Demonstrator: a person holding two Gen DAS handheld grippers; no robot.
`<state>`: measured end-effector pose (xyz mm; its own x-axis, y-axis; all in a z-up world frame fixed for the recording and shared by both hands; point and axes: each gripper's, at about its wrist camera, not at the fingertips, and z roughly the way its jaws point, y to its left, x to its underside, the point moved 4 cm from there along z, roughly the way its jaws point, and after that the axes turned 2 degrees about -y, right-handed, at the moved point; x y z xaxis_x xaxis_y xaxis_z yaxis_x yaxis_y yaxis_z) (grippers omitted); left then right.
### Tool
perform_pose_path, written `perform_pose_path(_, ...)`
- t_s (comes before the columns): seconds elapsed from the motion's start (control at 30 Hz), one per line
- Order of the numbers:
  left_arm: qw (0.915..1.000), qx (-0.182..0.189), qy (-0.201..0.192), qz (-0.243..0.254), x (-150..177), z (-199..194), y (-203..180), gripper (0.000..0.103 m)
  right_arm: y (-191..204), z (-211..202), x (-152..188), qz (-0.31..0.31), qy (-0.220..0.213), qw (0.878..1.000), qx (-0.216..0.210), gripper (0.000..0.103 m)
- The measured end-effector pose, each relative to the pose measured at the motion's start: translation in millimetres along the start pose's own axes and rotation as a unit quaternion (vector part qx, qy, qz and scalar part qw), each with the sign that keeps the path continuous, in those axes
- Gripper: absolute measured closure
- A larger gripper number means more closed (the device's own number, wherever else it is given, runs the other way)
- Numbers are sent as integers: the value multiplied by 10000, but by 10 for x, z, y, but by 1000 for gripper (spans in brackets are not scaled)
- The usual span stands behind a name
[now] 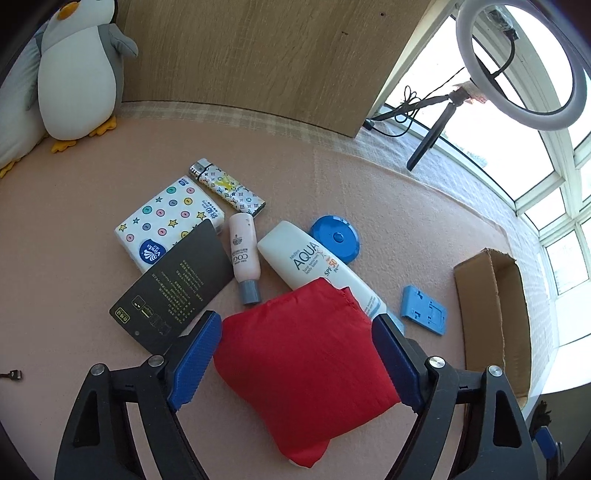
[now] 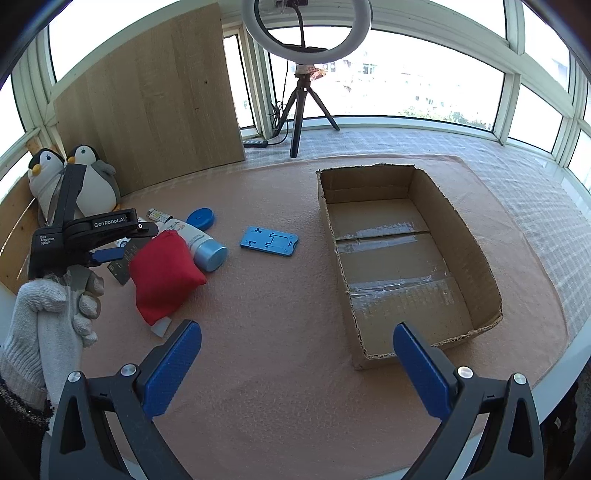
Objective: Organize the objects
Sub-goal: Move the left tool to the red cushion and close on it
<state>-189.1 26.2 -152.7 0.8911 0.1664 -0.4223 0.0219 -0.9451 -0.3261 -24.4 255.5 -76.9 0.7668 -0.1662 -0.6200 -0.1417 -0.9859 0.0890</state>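
**Red pouch between the jaws, box waiting at the far side**

A pink cloth covers the table (image 2: 280,332) in a sunlit window bay, with a wooden board (image 2: 155,99) and a ring light (image 2: 306,29) behind. The things to sort lie in a loose heap: a tissue pack (image 1: 166,218), a lighter (image 1: 229,188), a small pink bottle (image 1: 243,254), a sunscreen tube (image 1: 314,262), a dark card (image 1: 177,288), a round blue disc (image 1: 336,238) and a blue phone stand (image 1: 424,310). The cardboard box (image 2: 461,236) sits well apart from them and holds nothing.

The left gripper (image 1: 295,347) straddles the red pouch (image 1: 306,365), its jaws spread on either side; the pads look close to the fabric, but no squeeze shows. The right gripper (image 2: 295,362) hangs wide apart over bare cloth near the box, holding nothing.

The pouch looks soft and slack, so a pinch could fold it and let it slide out during the lift. It also rests across the sunscreen tube and beside the dark card; a jaw could catch the card's corner or drag the tube along. A white scrap peeks from under the pouch, and could come up with it.
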Motion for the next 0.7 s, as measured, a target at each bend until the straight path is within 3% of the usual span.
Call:
perform_pose_path(0.23, 9980, -8, 228, 581, 172, 147, -265, 28, -101, 10, 13, 70, 33, 9999, 99, 1)
perform_pose_path(0.7, 9882, 259, 441, 1442, 795, 137, -888, 29, -173, 35, 16, 210, 90, 9997, -67, 1)
